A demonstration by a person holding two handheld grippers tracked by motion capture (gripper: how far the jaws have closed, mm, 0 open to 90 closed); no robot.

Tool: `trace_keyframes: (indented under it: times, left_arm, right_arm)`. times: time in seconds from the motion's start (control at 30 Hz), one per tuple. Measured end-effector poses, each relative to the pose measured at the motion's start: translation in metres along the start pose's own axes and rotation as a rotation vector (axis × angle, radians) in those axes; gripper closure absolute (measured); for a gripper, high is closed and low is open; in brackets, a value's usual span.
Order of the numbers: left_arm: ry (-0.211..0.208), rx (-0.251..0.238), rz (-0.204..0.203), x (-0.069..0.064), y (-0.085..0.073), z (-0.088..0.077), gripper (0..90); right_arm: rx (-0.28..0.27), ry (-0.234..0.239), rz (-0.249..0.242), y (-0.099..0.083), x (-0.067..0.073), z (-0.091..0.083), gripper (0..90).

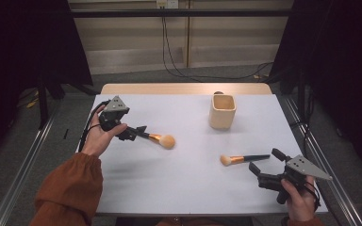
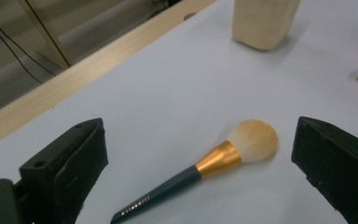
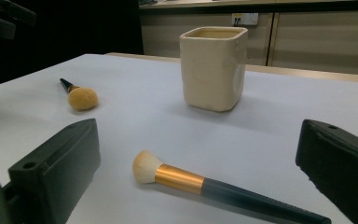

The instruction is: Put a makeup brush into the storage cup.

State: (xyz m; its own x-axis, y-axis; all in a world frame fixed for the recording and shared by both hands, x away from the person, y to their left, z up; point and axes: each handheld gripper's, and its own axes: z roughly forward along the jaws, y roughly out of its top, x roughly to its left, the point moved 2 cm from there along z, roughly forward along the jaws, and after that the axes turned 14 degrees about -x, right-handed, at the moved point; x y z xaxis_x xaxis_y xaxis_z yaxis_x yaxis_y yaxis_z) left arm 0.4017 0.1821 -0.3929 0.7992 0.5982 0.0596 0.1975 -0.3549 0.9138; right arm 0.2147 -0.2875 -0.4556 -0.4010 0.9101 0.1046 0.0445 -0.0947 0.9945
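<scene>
On the white table (image 1: 188,179), my left gripper (image 2: 200,154) and right gripper (image 3: 200,154) gape empty, a brush (image 2: 205,168), (image 3: 223,186) lying between each one's jaws. Bare table surrounds the cup (image 1: 223,111). Both handle ends are cut off.

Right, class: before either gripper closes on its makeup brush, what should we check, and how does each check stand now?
1. Left gripper open: ok.
2. Right gripper open: ok.
3. Left brush handle between the left jaws: ok.
4. Right brush handle between the right jaws: ok.
5. Cup upright, mouth open: ok.
6. Cup empty inside: cannot tell.
</scene>
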Motion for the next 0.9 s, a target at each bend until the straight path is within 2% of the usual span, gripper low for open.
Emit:
trace_keyframes:
  times: [0.03, 0.07, 0.13, 0.17, 0.2, 0.23, 0.3, 0.33, 0.4, 0.43, 0.53, 0.57, 0.63, 0.67, 0.7, 0.73, 0.77, 0.83, 0.87, 0.9]
  left_arm:
    - [-0.012, 0.025, 0.003, 0.001, -0.002, 0.001, 3.3]
    - [-0.012, 0.025, 0.003, 0.001, -0.002, 0.001, 3.6]
    - [-0.004, 0.066, 0.018, 0.002, -0.004, 0.002, 3.1]
    - [-0.026, 0.120, 0.022, 0.003, -0.008, 0.004, 3.2]
    - [-0.026, 0.120, 0.022, 0.003, -0.008, 0.004, 3.6]
    - [-0.023, 0.153, 0.011, 0.004, -0.011, 0.006, 3.7]
    - [-0.033, 0.202, 0.018, 0.005, -0.013, 0.008, 4.2]
    - [-0.037, 0.212, 0.010, 0.004, -0.014, 0.008, 4.4]
    - [-0.062, 0.260, 0.022, 0.004, -0.016, 0.009, 4.7]
    - [-0.062, 0.260, 0.022, 0.004, -0.016, 0.009, 4.6]
    - [-0.080, 0.358, 0.067, 0.003, -0.018, 0.011, 5.0]
    - [-0.080, 0.358, 0.067, 0.003, -0.018, 0.011, 5.2]
    - [-0.079, 0.408, 0.080, 0.002, -0.018, 0.013, 5.3]
    - [-0.079, 0.408, 0.080, 0.002, -0.018, 0.013, 5.4]
    - [-0.093, 0.440, 0.091, 0.001, -0.019, 0.015, 5.5]
    - [-0.096, 0.452, 0.082, 0.000, -0.020, 0.016, 5.7]
    - [-0.100, 0.471, 0.099, 0.000, -0.020, 0.017, 6.0]
    - [-0.099, 0.483, 0.097, 0.000, -0.020, 0.018, 6.9]
    - [-0.128, 0.529, 0.103, -0.001, -0.022, 0.021, 6.9]
    - [-0.136, 0.548, 0.110, -0.001, -0.023, 0.022, 6.8]
  right_arm:
    - [0.006, 0.008, -0.002, -0.001, 0.000, 0.000, 0.0]
    - [0.006, 0.008, -0.002, -0.001, 0.000, 0.000, 0.0]
    - [0.010, 0.011, -0.002, -0.001, 0.001, 0.001, 0.0]
    - [0.010, 0.009, -0.001, -0.001, 0.001, 0.001, 0.0]
    - [0.010, 0.009, -0.001, -0.001, 0.001, 0.001, 0.0]
    - [0.010, 0.008, -0.003, -0.001, 0.001, 0.001, 0.0]
    - [0.011, 0.009, -0.005, -0.001, 0.001, 0.001, 0.0]
    - [0.011, 0.008, -0.005, -0.001, 0.001, 0.001, 0.0]
    - [0.011, 0.009, -0.006, -0.001, 0.001, 0.001, 0.0]
    - [0.010, 0.007, -0.004, -0.001, 0.001, 0.001, 0.0]
    - [0.014, 0.009, 0.000, -0.001, 0.001, 0.001, 0.0]
    - [0.016, 0.012, -0.004, -0.002, 0.001, 0.001, 0.0]
    - [0.016, 0.013, -0.004, -0.002, 0.001, 0.001, 0.0]
    - [0.017, 0.014, -0.004, -0.002, 0.001, 0.001, 0.0]
    - [0.016, 0.013, -0.005, -0.002, 0.001, 0.001, 0.0]
    - [0.016, 0.012, -0.002, -0.002, 0.001, 0.001, 0.0]
    - [0.017, 0.013, -0.004, -0.002, 0.001, 0.001, 0.0]
    - [0.021, 0.013, -0.005, -0.002, 0.001, 0.001, 0.0]
    - [0.022, 0.014, -0.006, -0.002, 0.001, 0.001, 0.0]
    - [0.020, 0.014, -0.005, -0.002, 0.001, 0.001, 0.0]
